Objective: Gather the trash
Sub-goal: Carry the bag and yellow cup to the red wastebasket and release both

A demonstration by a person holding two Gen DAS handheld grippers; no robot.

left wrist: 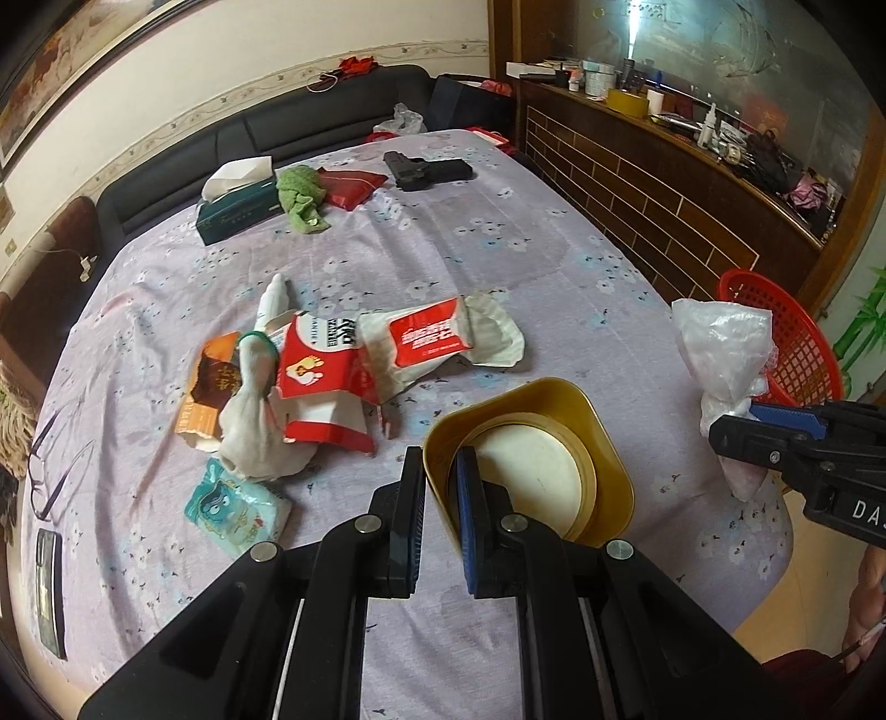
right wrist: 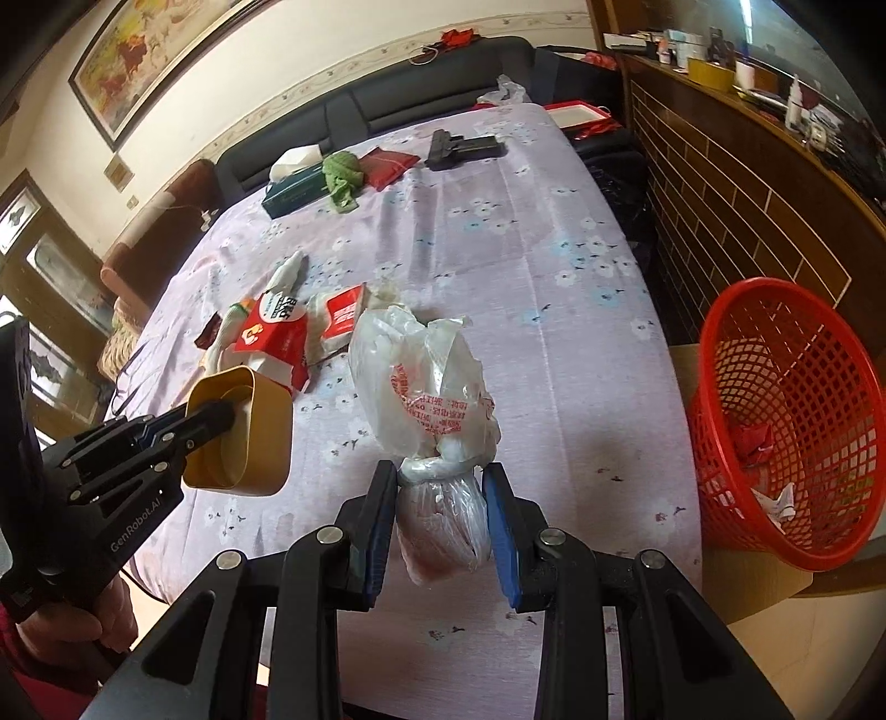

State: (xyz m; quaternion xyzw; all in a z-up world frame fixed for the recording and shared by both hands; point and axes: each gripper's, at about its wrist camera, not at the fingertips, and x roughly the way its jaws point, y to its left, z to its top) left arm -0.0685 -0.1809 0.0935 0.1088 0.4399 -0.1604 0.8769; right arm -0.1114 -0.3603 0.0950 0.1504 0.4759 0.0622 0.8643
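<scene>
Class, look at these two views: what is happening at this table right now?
A person is clearing trash with two handheld grippers. The left gripper is shut on the wall of a gold plastic cup. The right gripper is shut on a knotted clear plastic bag. The red mesh basket stands beside the table; wrappers remain on the floral tablecloth.

Lived-in home, bedroom. Evidence: bed [left wrist: 498,249] under a lilac floral sheet, black padded headboard [left wrist: 310,111]; framed painting [right wrist: 149,50] on a cream wall with a patterned border; wooden dresser [left wrist: 664,183] crowded with bottles and jars beneath a mirror [left wrist: 747,50]; tissue box [left wrist: 238,205] on the sheet; red plastic basket [right wrist: 786,421] beside the bed.
</scene>
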